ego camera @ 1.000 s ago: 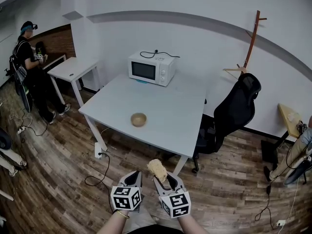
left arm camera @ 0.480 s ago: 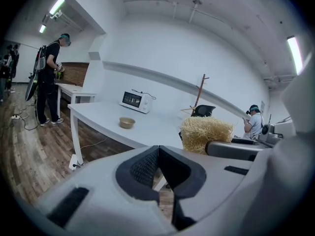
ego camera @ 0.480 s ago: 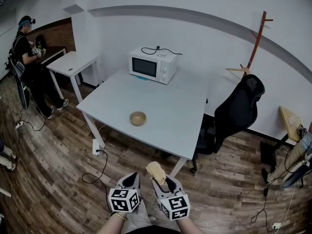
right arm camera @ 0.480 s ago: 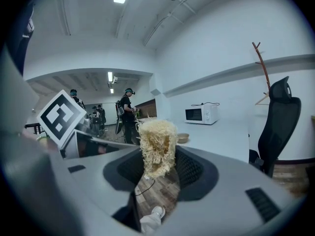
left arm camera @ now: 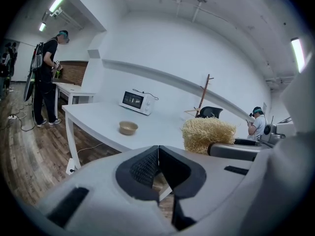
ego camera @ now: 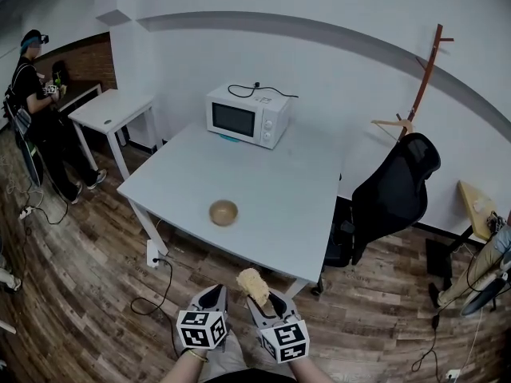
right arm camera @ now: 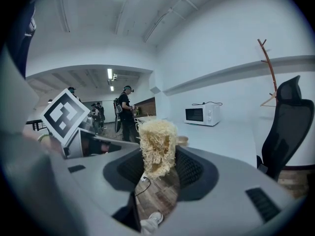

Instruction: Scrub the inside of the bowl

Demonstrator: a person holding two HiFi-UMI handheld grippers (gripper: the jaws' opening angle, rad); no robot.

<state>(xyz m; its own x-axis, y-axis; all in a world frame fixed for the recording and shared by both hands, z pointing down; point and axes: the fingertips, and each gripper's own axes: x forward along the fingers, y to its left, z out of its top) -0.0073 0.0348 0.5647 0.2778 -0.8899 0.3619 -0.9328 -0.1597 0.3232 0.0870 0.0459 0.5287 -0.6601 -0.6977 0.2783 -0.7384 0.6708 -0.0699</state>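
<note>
The left claw (ego camera: 214,295) is clenched with nothing in it: in its own view the two dark pads meet edge to edge. The right claw (ego camera: 261,300), just beside it, is grasping a pale straw-coloured fibre scrubber (ego camera: 253,283), pinched at its lower part so that the bushy top stands up above the pads. Both claws are held low in the head view, over the wooden floor (ego camera: 88,294) and short of the near edge of the white worktop (ego camera: 279,190). The bowl (ego camera: 223,211), small, round and tan, sits upright and alone on the worktop near its front left part, well apart from both claws. A white microwave (ego camera: 247,116) stands at the far end of the same worktop, its cable running off behind it. A black office chair (ego camera: 395,186) is at the worktop's right side, with a wooden coat stand (ego camera: 423,78) by the wall behind it. At far left a person (ego camera: 36,102) in dark clothes stands beside a small desk (ego camera: 108,110)
</note>
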